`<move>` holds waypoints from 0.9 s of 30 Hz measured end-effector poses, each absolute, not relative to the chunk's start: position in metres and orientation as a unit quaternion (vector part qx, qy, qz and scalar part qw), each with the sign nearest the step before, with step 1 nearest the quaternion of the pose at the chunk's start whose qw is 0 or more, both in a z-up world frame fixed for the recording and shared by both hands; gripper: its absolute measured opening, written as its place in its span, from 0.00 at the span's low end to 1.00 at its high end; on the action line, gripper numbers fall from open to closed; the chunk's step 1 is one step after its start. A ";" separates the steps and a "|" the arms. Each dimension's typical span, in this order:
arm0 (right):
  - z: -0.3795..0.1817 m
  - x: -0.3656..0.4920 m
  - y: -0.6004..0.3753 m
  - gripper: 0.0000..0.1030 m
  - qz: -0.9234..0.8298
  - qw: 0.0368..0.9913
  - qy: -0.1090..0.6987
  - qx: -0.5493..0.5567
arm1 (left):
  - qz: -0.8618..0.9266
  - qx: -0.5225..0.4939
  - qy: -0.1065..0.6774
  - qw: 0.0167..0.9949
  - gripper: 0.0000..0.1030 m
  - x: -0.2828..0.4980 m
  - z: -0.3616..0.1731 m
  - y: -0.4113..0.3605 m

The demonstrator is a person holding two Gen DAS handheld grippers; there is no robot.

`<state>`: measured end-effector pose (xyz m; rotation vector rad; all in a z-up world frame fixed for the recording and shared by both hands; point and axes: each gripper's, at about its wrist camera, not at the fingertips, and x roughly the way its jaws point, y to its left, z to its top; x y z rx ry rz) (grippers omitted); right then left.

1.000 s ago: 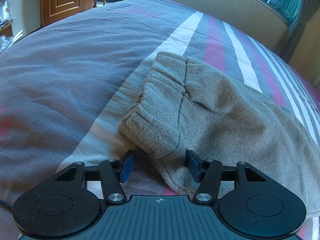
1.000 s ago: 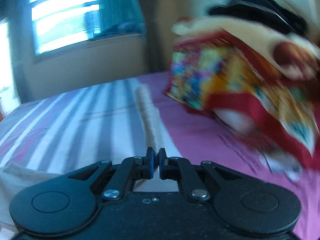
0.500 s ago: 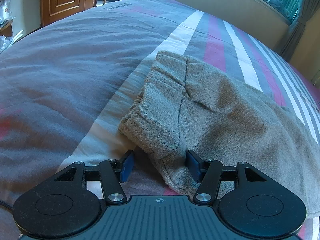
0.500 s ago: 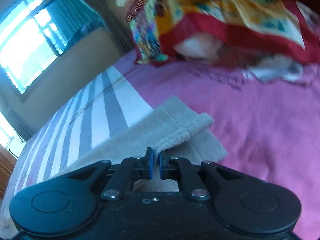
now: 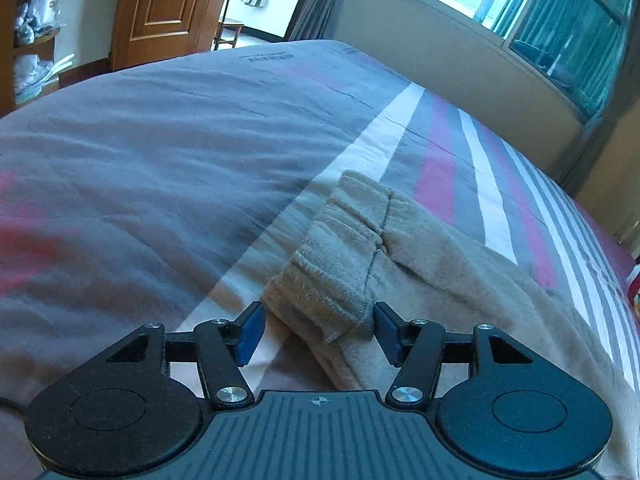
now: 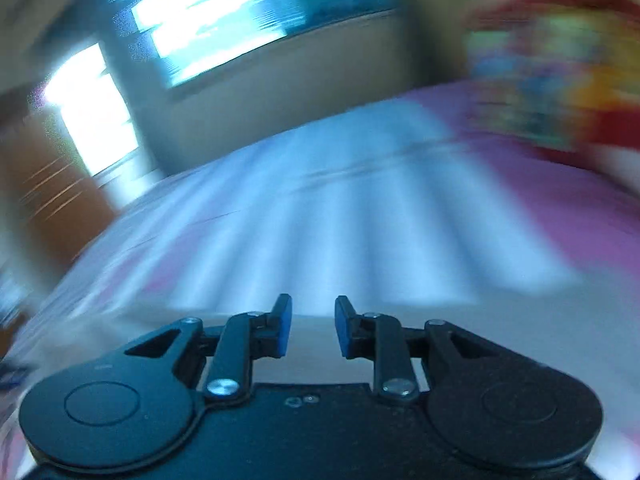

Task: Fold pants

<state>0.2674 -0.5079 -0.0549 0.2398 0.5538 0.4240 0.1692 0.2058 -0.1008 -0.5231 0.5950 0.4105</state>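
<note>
Left wrist view was sharp: the tan fleece pants (image 5: 404, 276) lay on the striped bed (image 5: 168, 168), the gathered waistband (image 5: 340, 248) nearest the camera. The left claw (image 5: 318, 334) was spread wide, its blue pads either side of the waistband's near corner, with cloth between them but neither pad clearly pressing it. The pants' long axis ran from that corner away to the right and out past the frame's right edge, roughly along the bed's stripes. To the left of the waistband lay a broad stretch of grey cover, reaching to the bed's far edge, beyond which stood a wooden door (image 5: 160, 8).

The right wrist view was heavily blurred and showed what the other did not: the right claw (image 6: 313, 326) parted, nothing between its pads, over a pale blurred surface that could not be told for certain as the pants. Beyond it lay striped cover, a pink area and a smeared colourful bundle (image 6: 552, 80) at upper right.
</note>
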 end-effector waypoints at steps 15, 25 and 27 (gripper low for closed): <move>-0.110 0.444 -0.234 0.43 0.461 0.796 0.391 -0.027 | 0.236 -0.356 0.211 0.879 0.40 0.168 -0.139 0.199; -0.096 0.430 -0.228 0.26 0.533 0.760 0.371 -0.040 | 0.236 -0.351 0.194 0.885 0.36 0.163 -0.137 0.194; -0.095 0.429 -0.223 0.26 0.550 0.745 0.378 -0.027 | 0.235 -0.348 0.196 0.886 0.36 0.164 -0.136 0.193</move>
